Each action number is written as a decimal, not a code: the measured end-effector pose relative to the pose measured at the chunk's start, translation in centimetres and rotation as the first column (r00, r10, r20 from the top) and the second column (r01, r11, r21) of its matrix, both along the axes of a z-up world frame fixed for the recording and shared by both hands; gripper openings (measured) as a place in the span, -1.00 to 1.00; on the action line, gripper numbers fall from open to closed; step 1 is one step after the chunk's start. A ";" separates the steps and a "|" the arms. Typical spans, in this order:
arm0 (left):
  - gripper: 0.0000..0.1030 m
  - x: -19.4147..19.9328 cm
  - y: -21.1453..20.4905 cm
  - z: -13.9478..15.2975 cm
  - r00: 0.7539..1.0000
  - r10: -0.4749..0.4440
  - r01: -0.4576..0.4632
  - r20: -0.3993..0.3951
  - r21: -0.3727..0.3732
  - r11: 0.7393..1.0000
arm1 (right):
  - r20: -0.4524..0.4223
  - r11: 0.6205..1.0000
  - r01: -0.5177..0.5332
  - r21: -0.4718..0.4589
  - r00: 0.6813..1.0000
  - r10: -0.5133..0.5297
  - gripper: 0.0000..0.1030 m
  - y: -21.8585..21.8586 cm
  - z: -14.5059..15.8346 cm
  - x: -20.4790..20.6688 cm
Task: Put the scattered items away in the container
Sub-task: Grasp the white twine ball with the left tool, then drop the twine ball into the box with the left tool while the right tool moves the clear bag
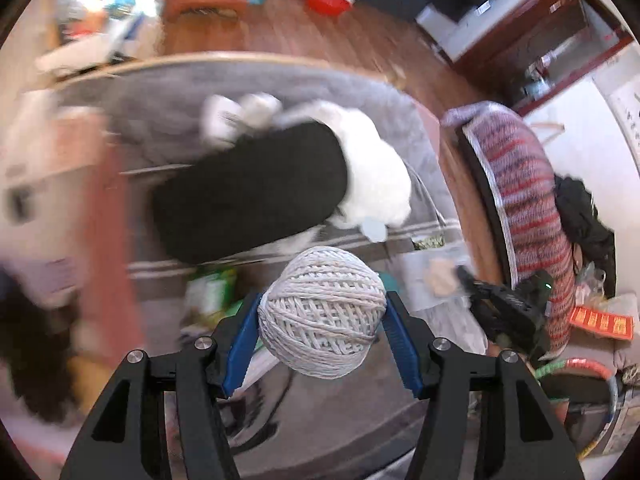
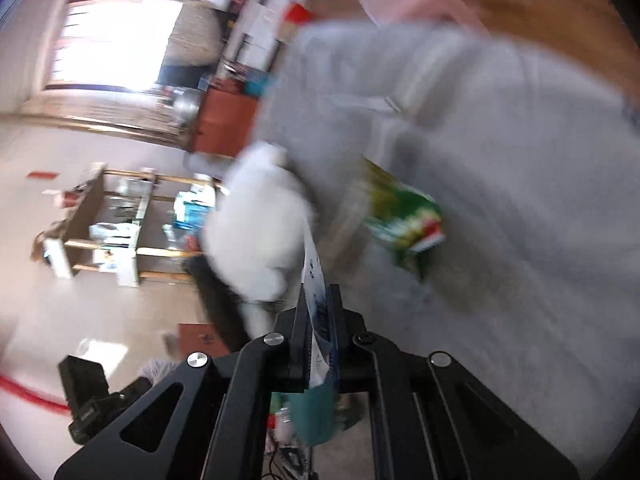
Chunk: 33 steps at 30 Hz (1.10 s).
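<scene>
A ball of twine (image 1: 322, 314) is clamped across its middle by the left gripper (image 1: 322, 320), near, above the grey cloth (image 1: 160, 120). It is judged light, compressible, non-slip. A thin packet (image 2: 316, 300), flimsy, is pinched by the right gripper (image 2: 318, 320).

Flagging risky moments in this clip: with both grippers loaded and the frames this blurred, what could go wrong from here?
1. The left gripper holds the round ball of string only at its sides; it could roll out mid-swing.
2. The right gripper pinches a thin flat packet by one edge; it may slip or bend.
3. Heavy blur suggests fast motion near the white and black plush toy, so a bump is possible.
</scene>
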<state>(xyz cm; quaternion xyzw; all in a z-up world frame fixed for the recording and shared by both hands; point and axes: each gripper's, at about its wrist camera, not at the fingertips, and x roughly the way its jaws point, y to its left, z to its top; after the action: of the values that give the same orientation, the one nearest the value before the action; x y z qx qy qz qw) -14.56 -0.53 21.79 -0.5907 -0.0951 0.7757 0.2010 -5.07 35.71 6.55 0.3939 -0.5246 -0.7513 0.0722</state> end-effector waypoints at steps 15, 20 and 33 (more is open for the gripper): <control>0.49 6.2 -28.7 5.9 0.916 0.373 -0.397 -0.148 -0.200 0.896 | -0.288 0.828 -0.534 0.171 0.777 0.560 -0.39 -33.2 15.7 0.5; 0.59 7.5 -28.8 7.3 0.918 0.340 -0.378 -0.204 -0.196 0.905 | -0.202 0.801 -0.551 0.236 0.778 0.594 0.83 -35.4 15.8 0.1; 0.59 6.5 -3.3 -1.7 0.980 -0.183 0.154 -0.075 -0.294 0.943 | 0.064 0.983 -0.182 -0.028 0.981 0.184 0.65 -11.3 1.3 4.3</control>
<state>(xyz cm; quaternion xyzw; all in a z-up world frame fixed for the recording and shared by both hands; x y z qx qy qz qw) -8.03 -3.81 20.13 -0.5796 0.0794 0.7900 0.1835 -0.75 24.38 7.88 0.4643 -0.4963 -0.7223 0.1278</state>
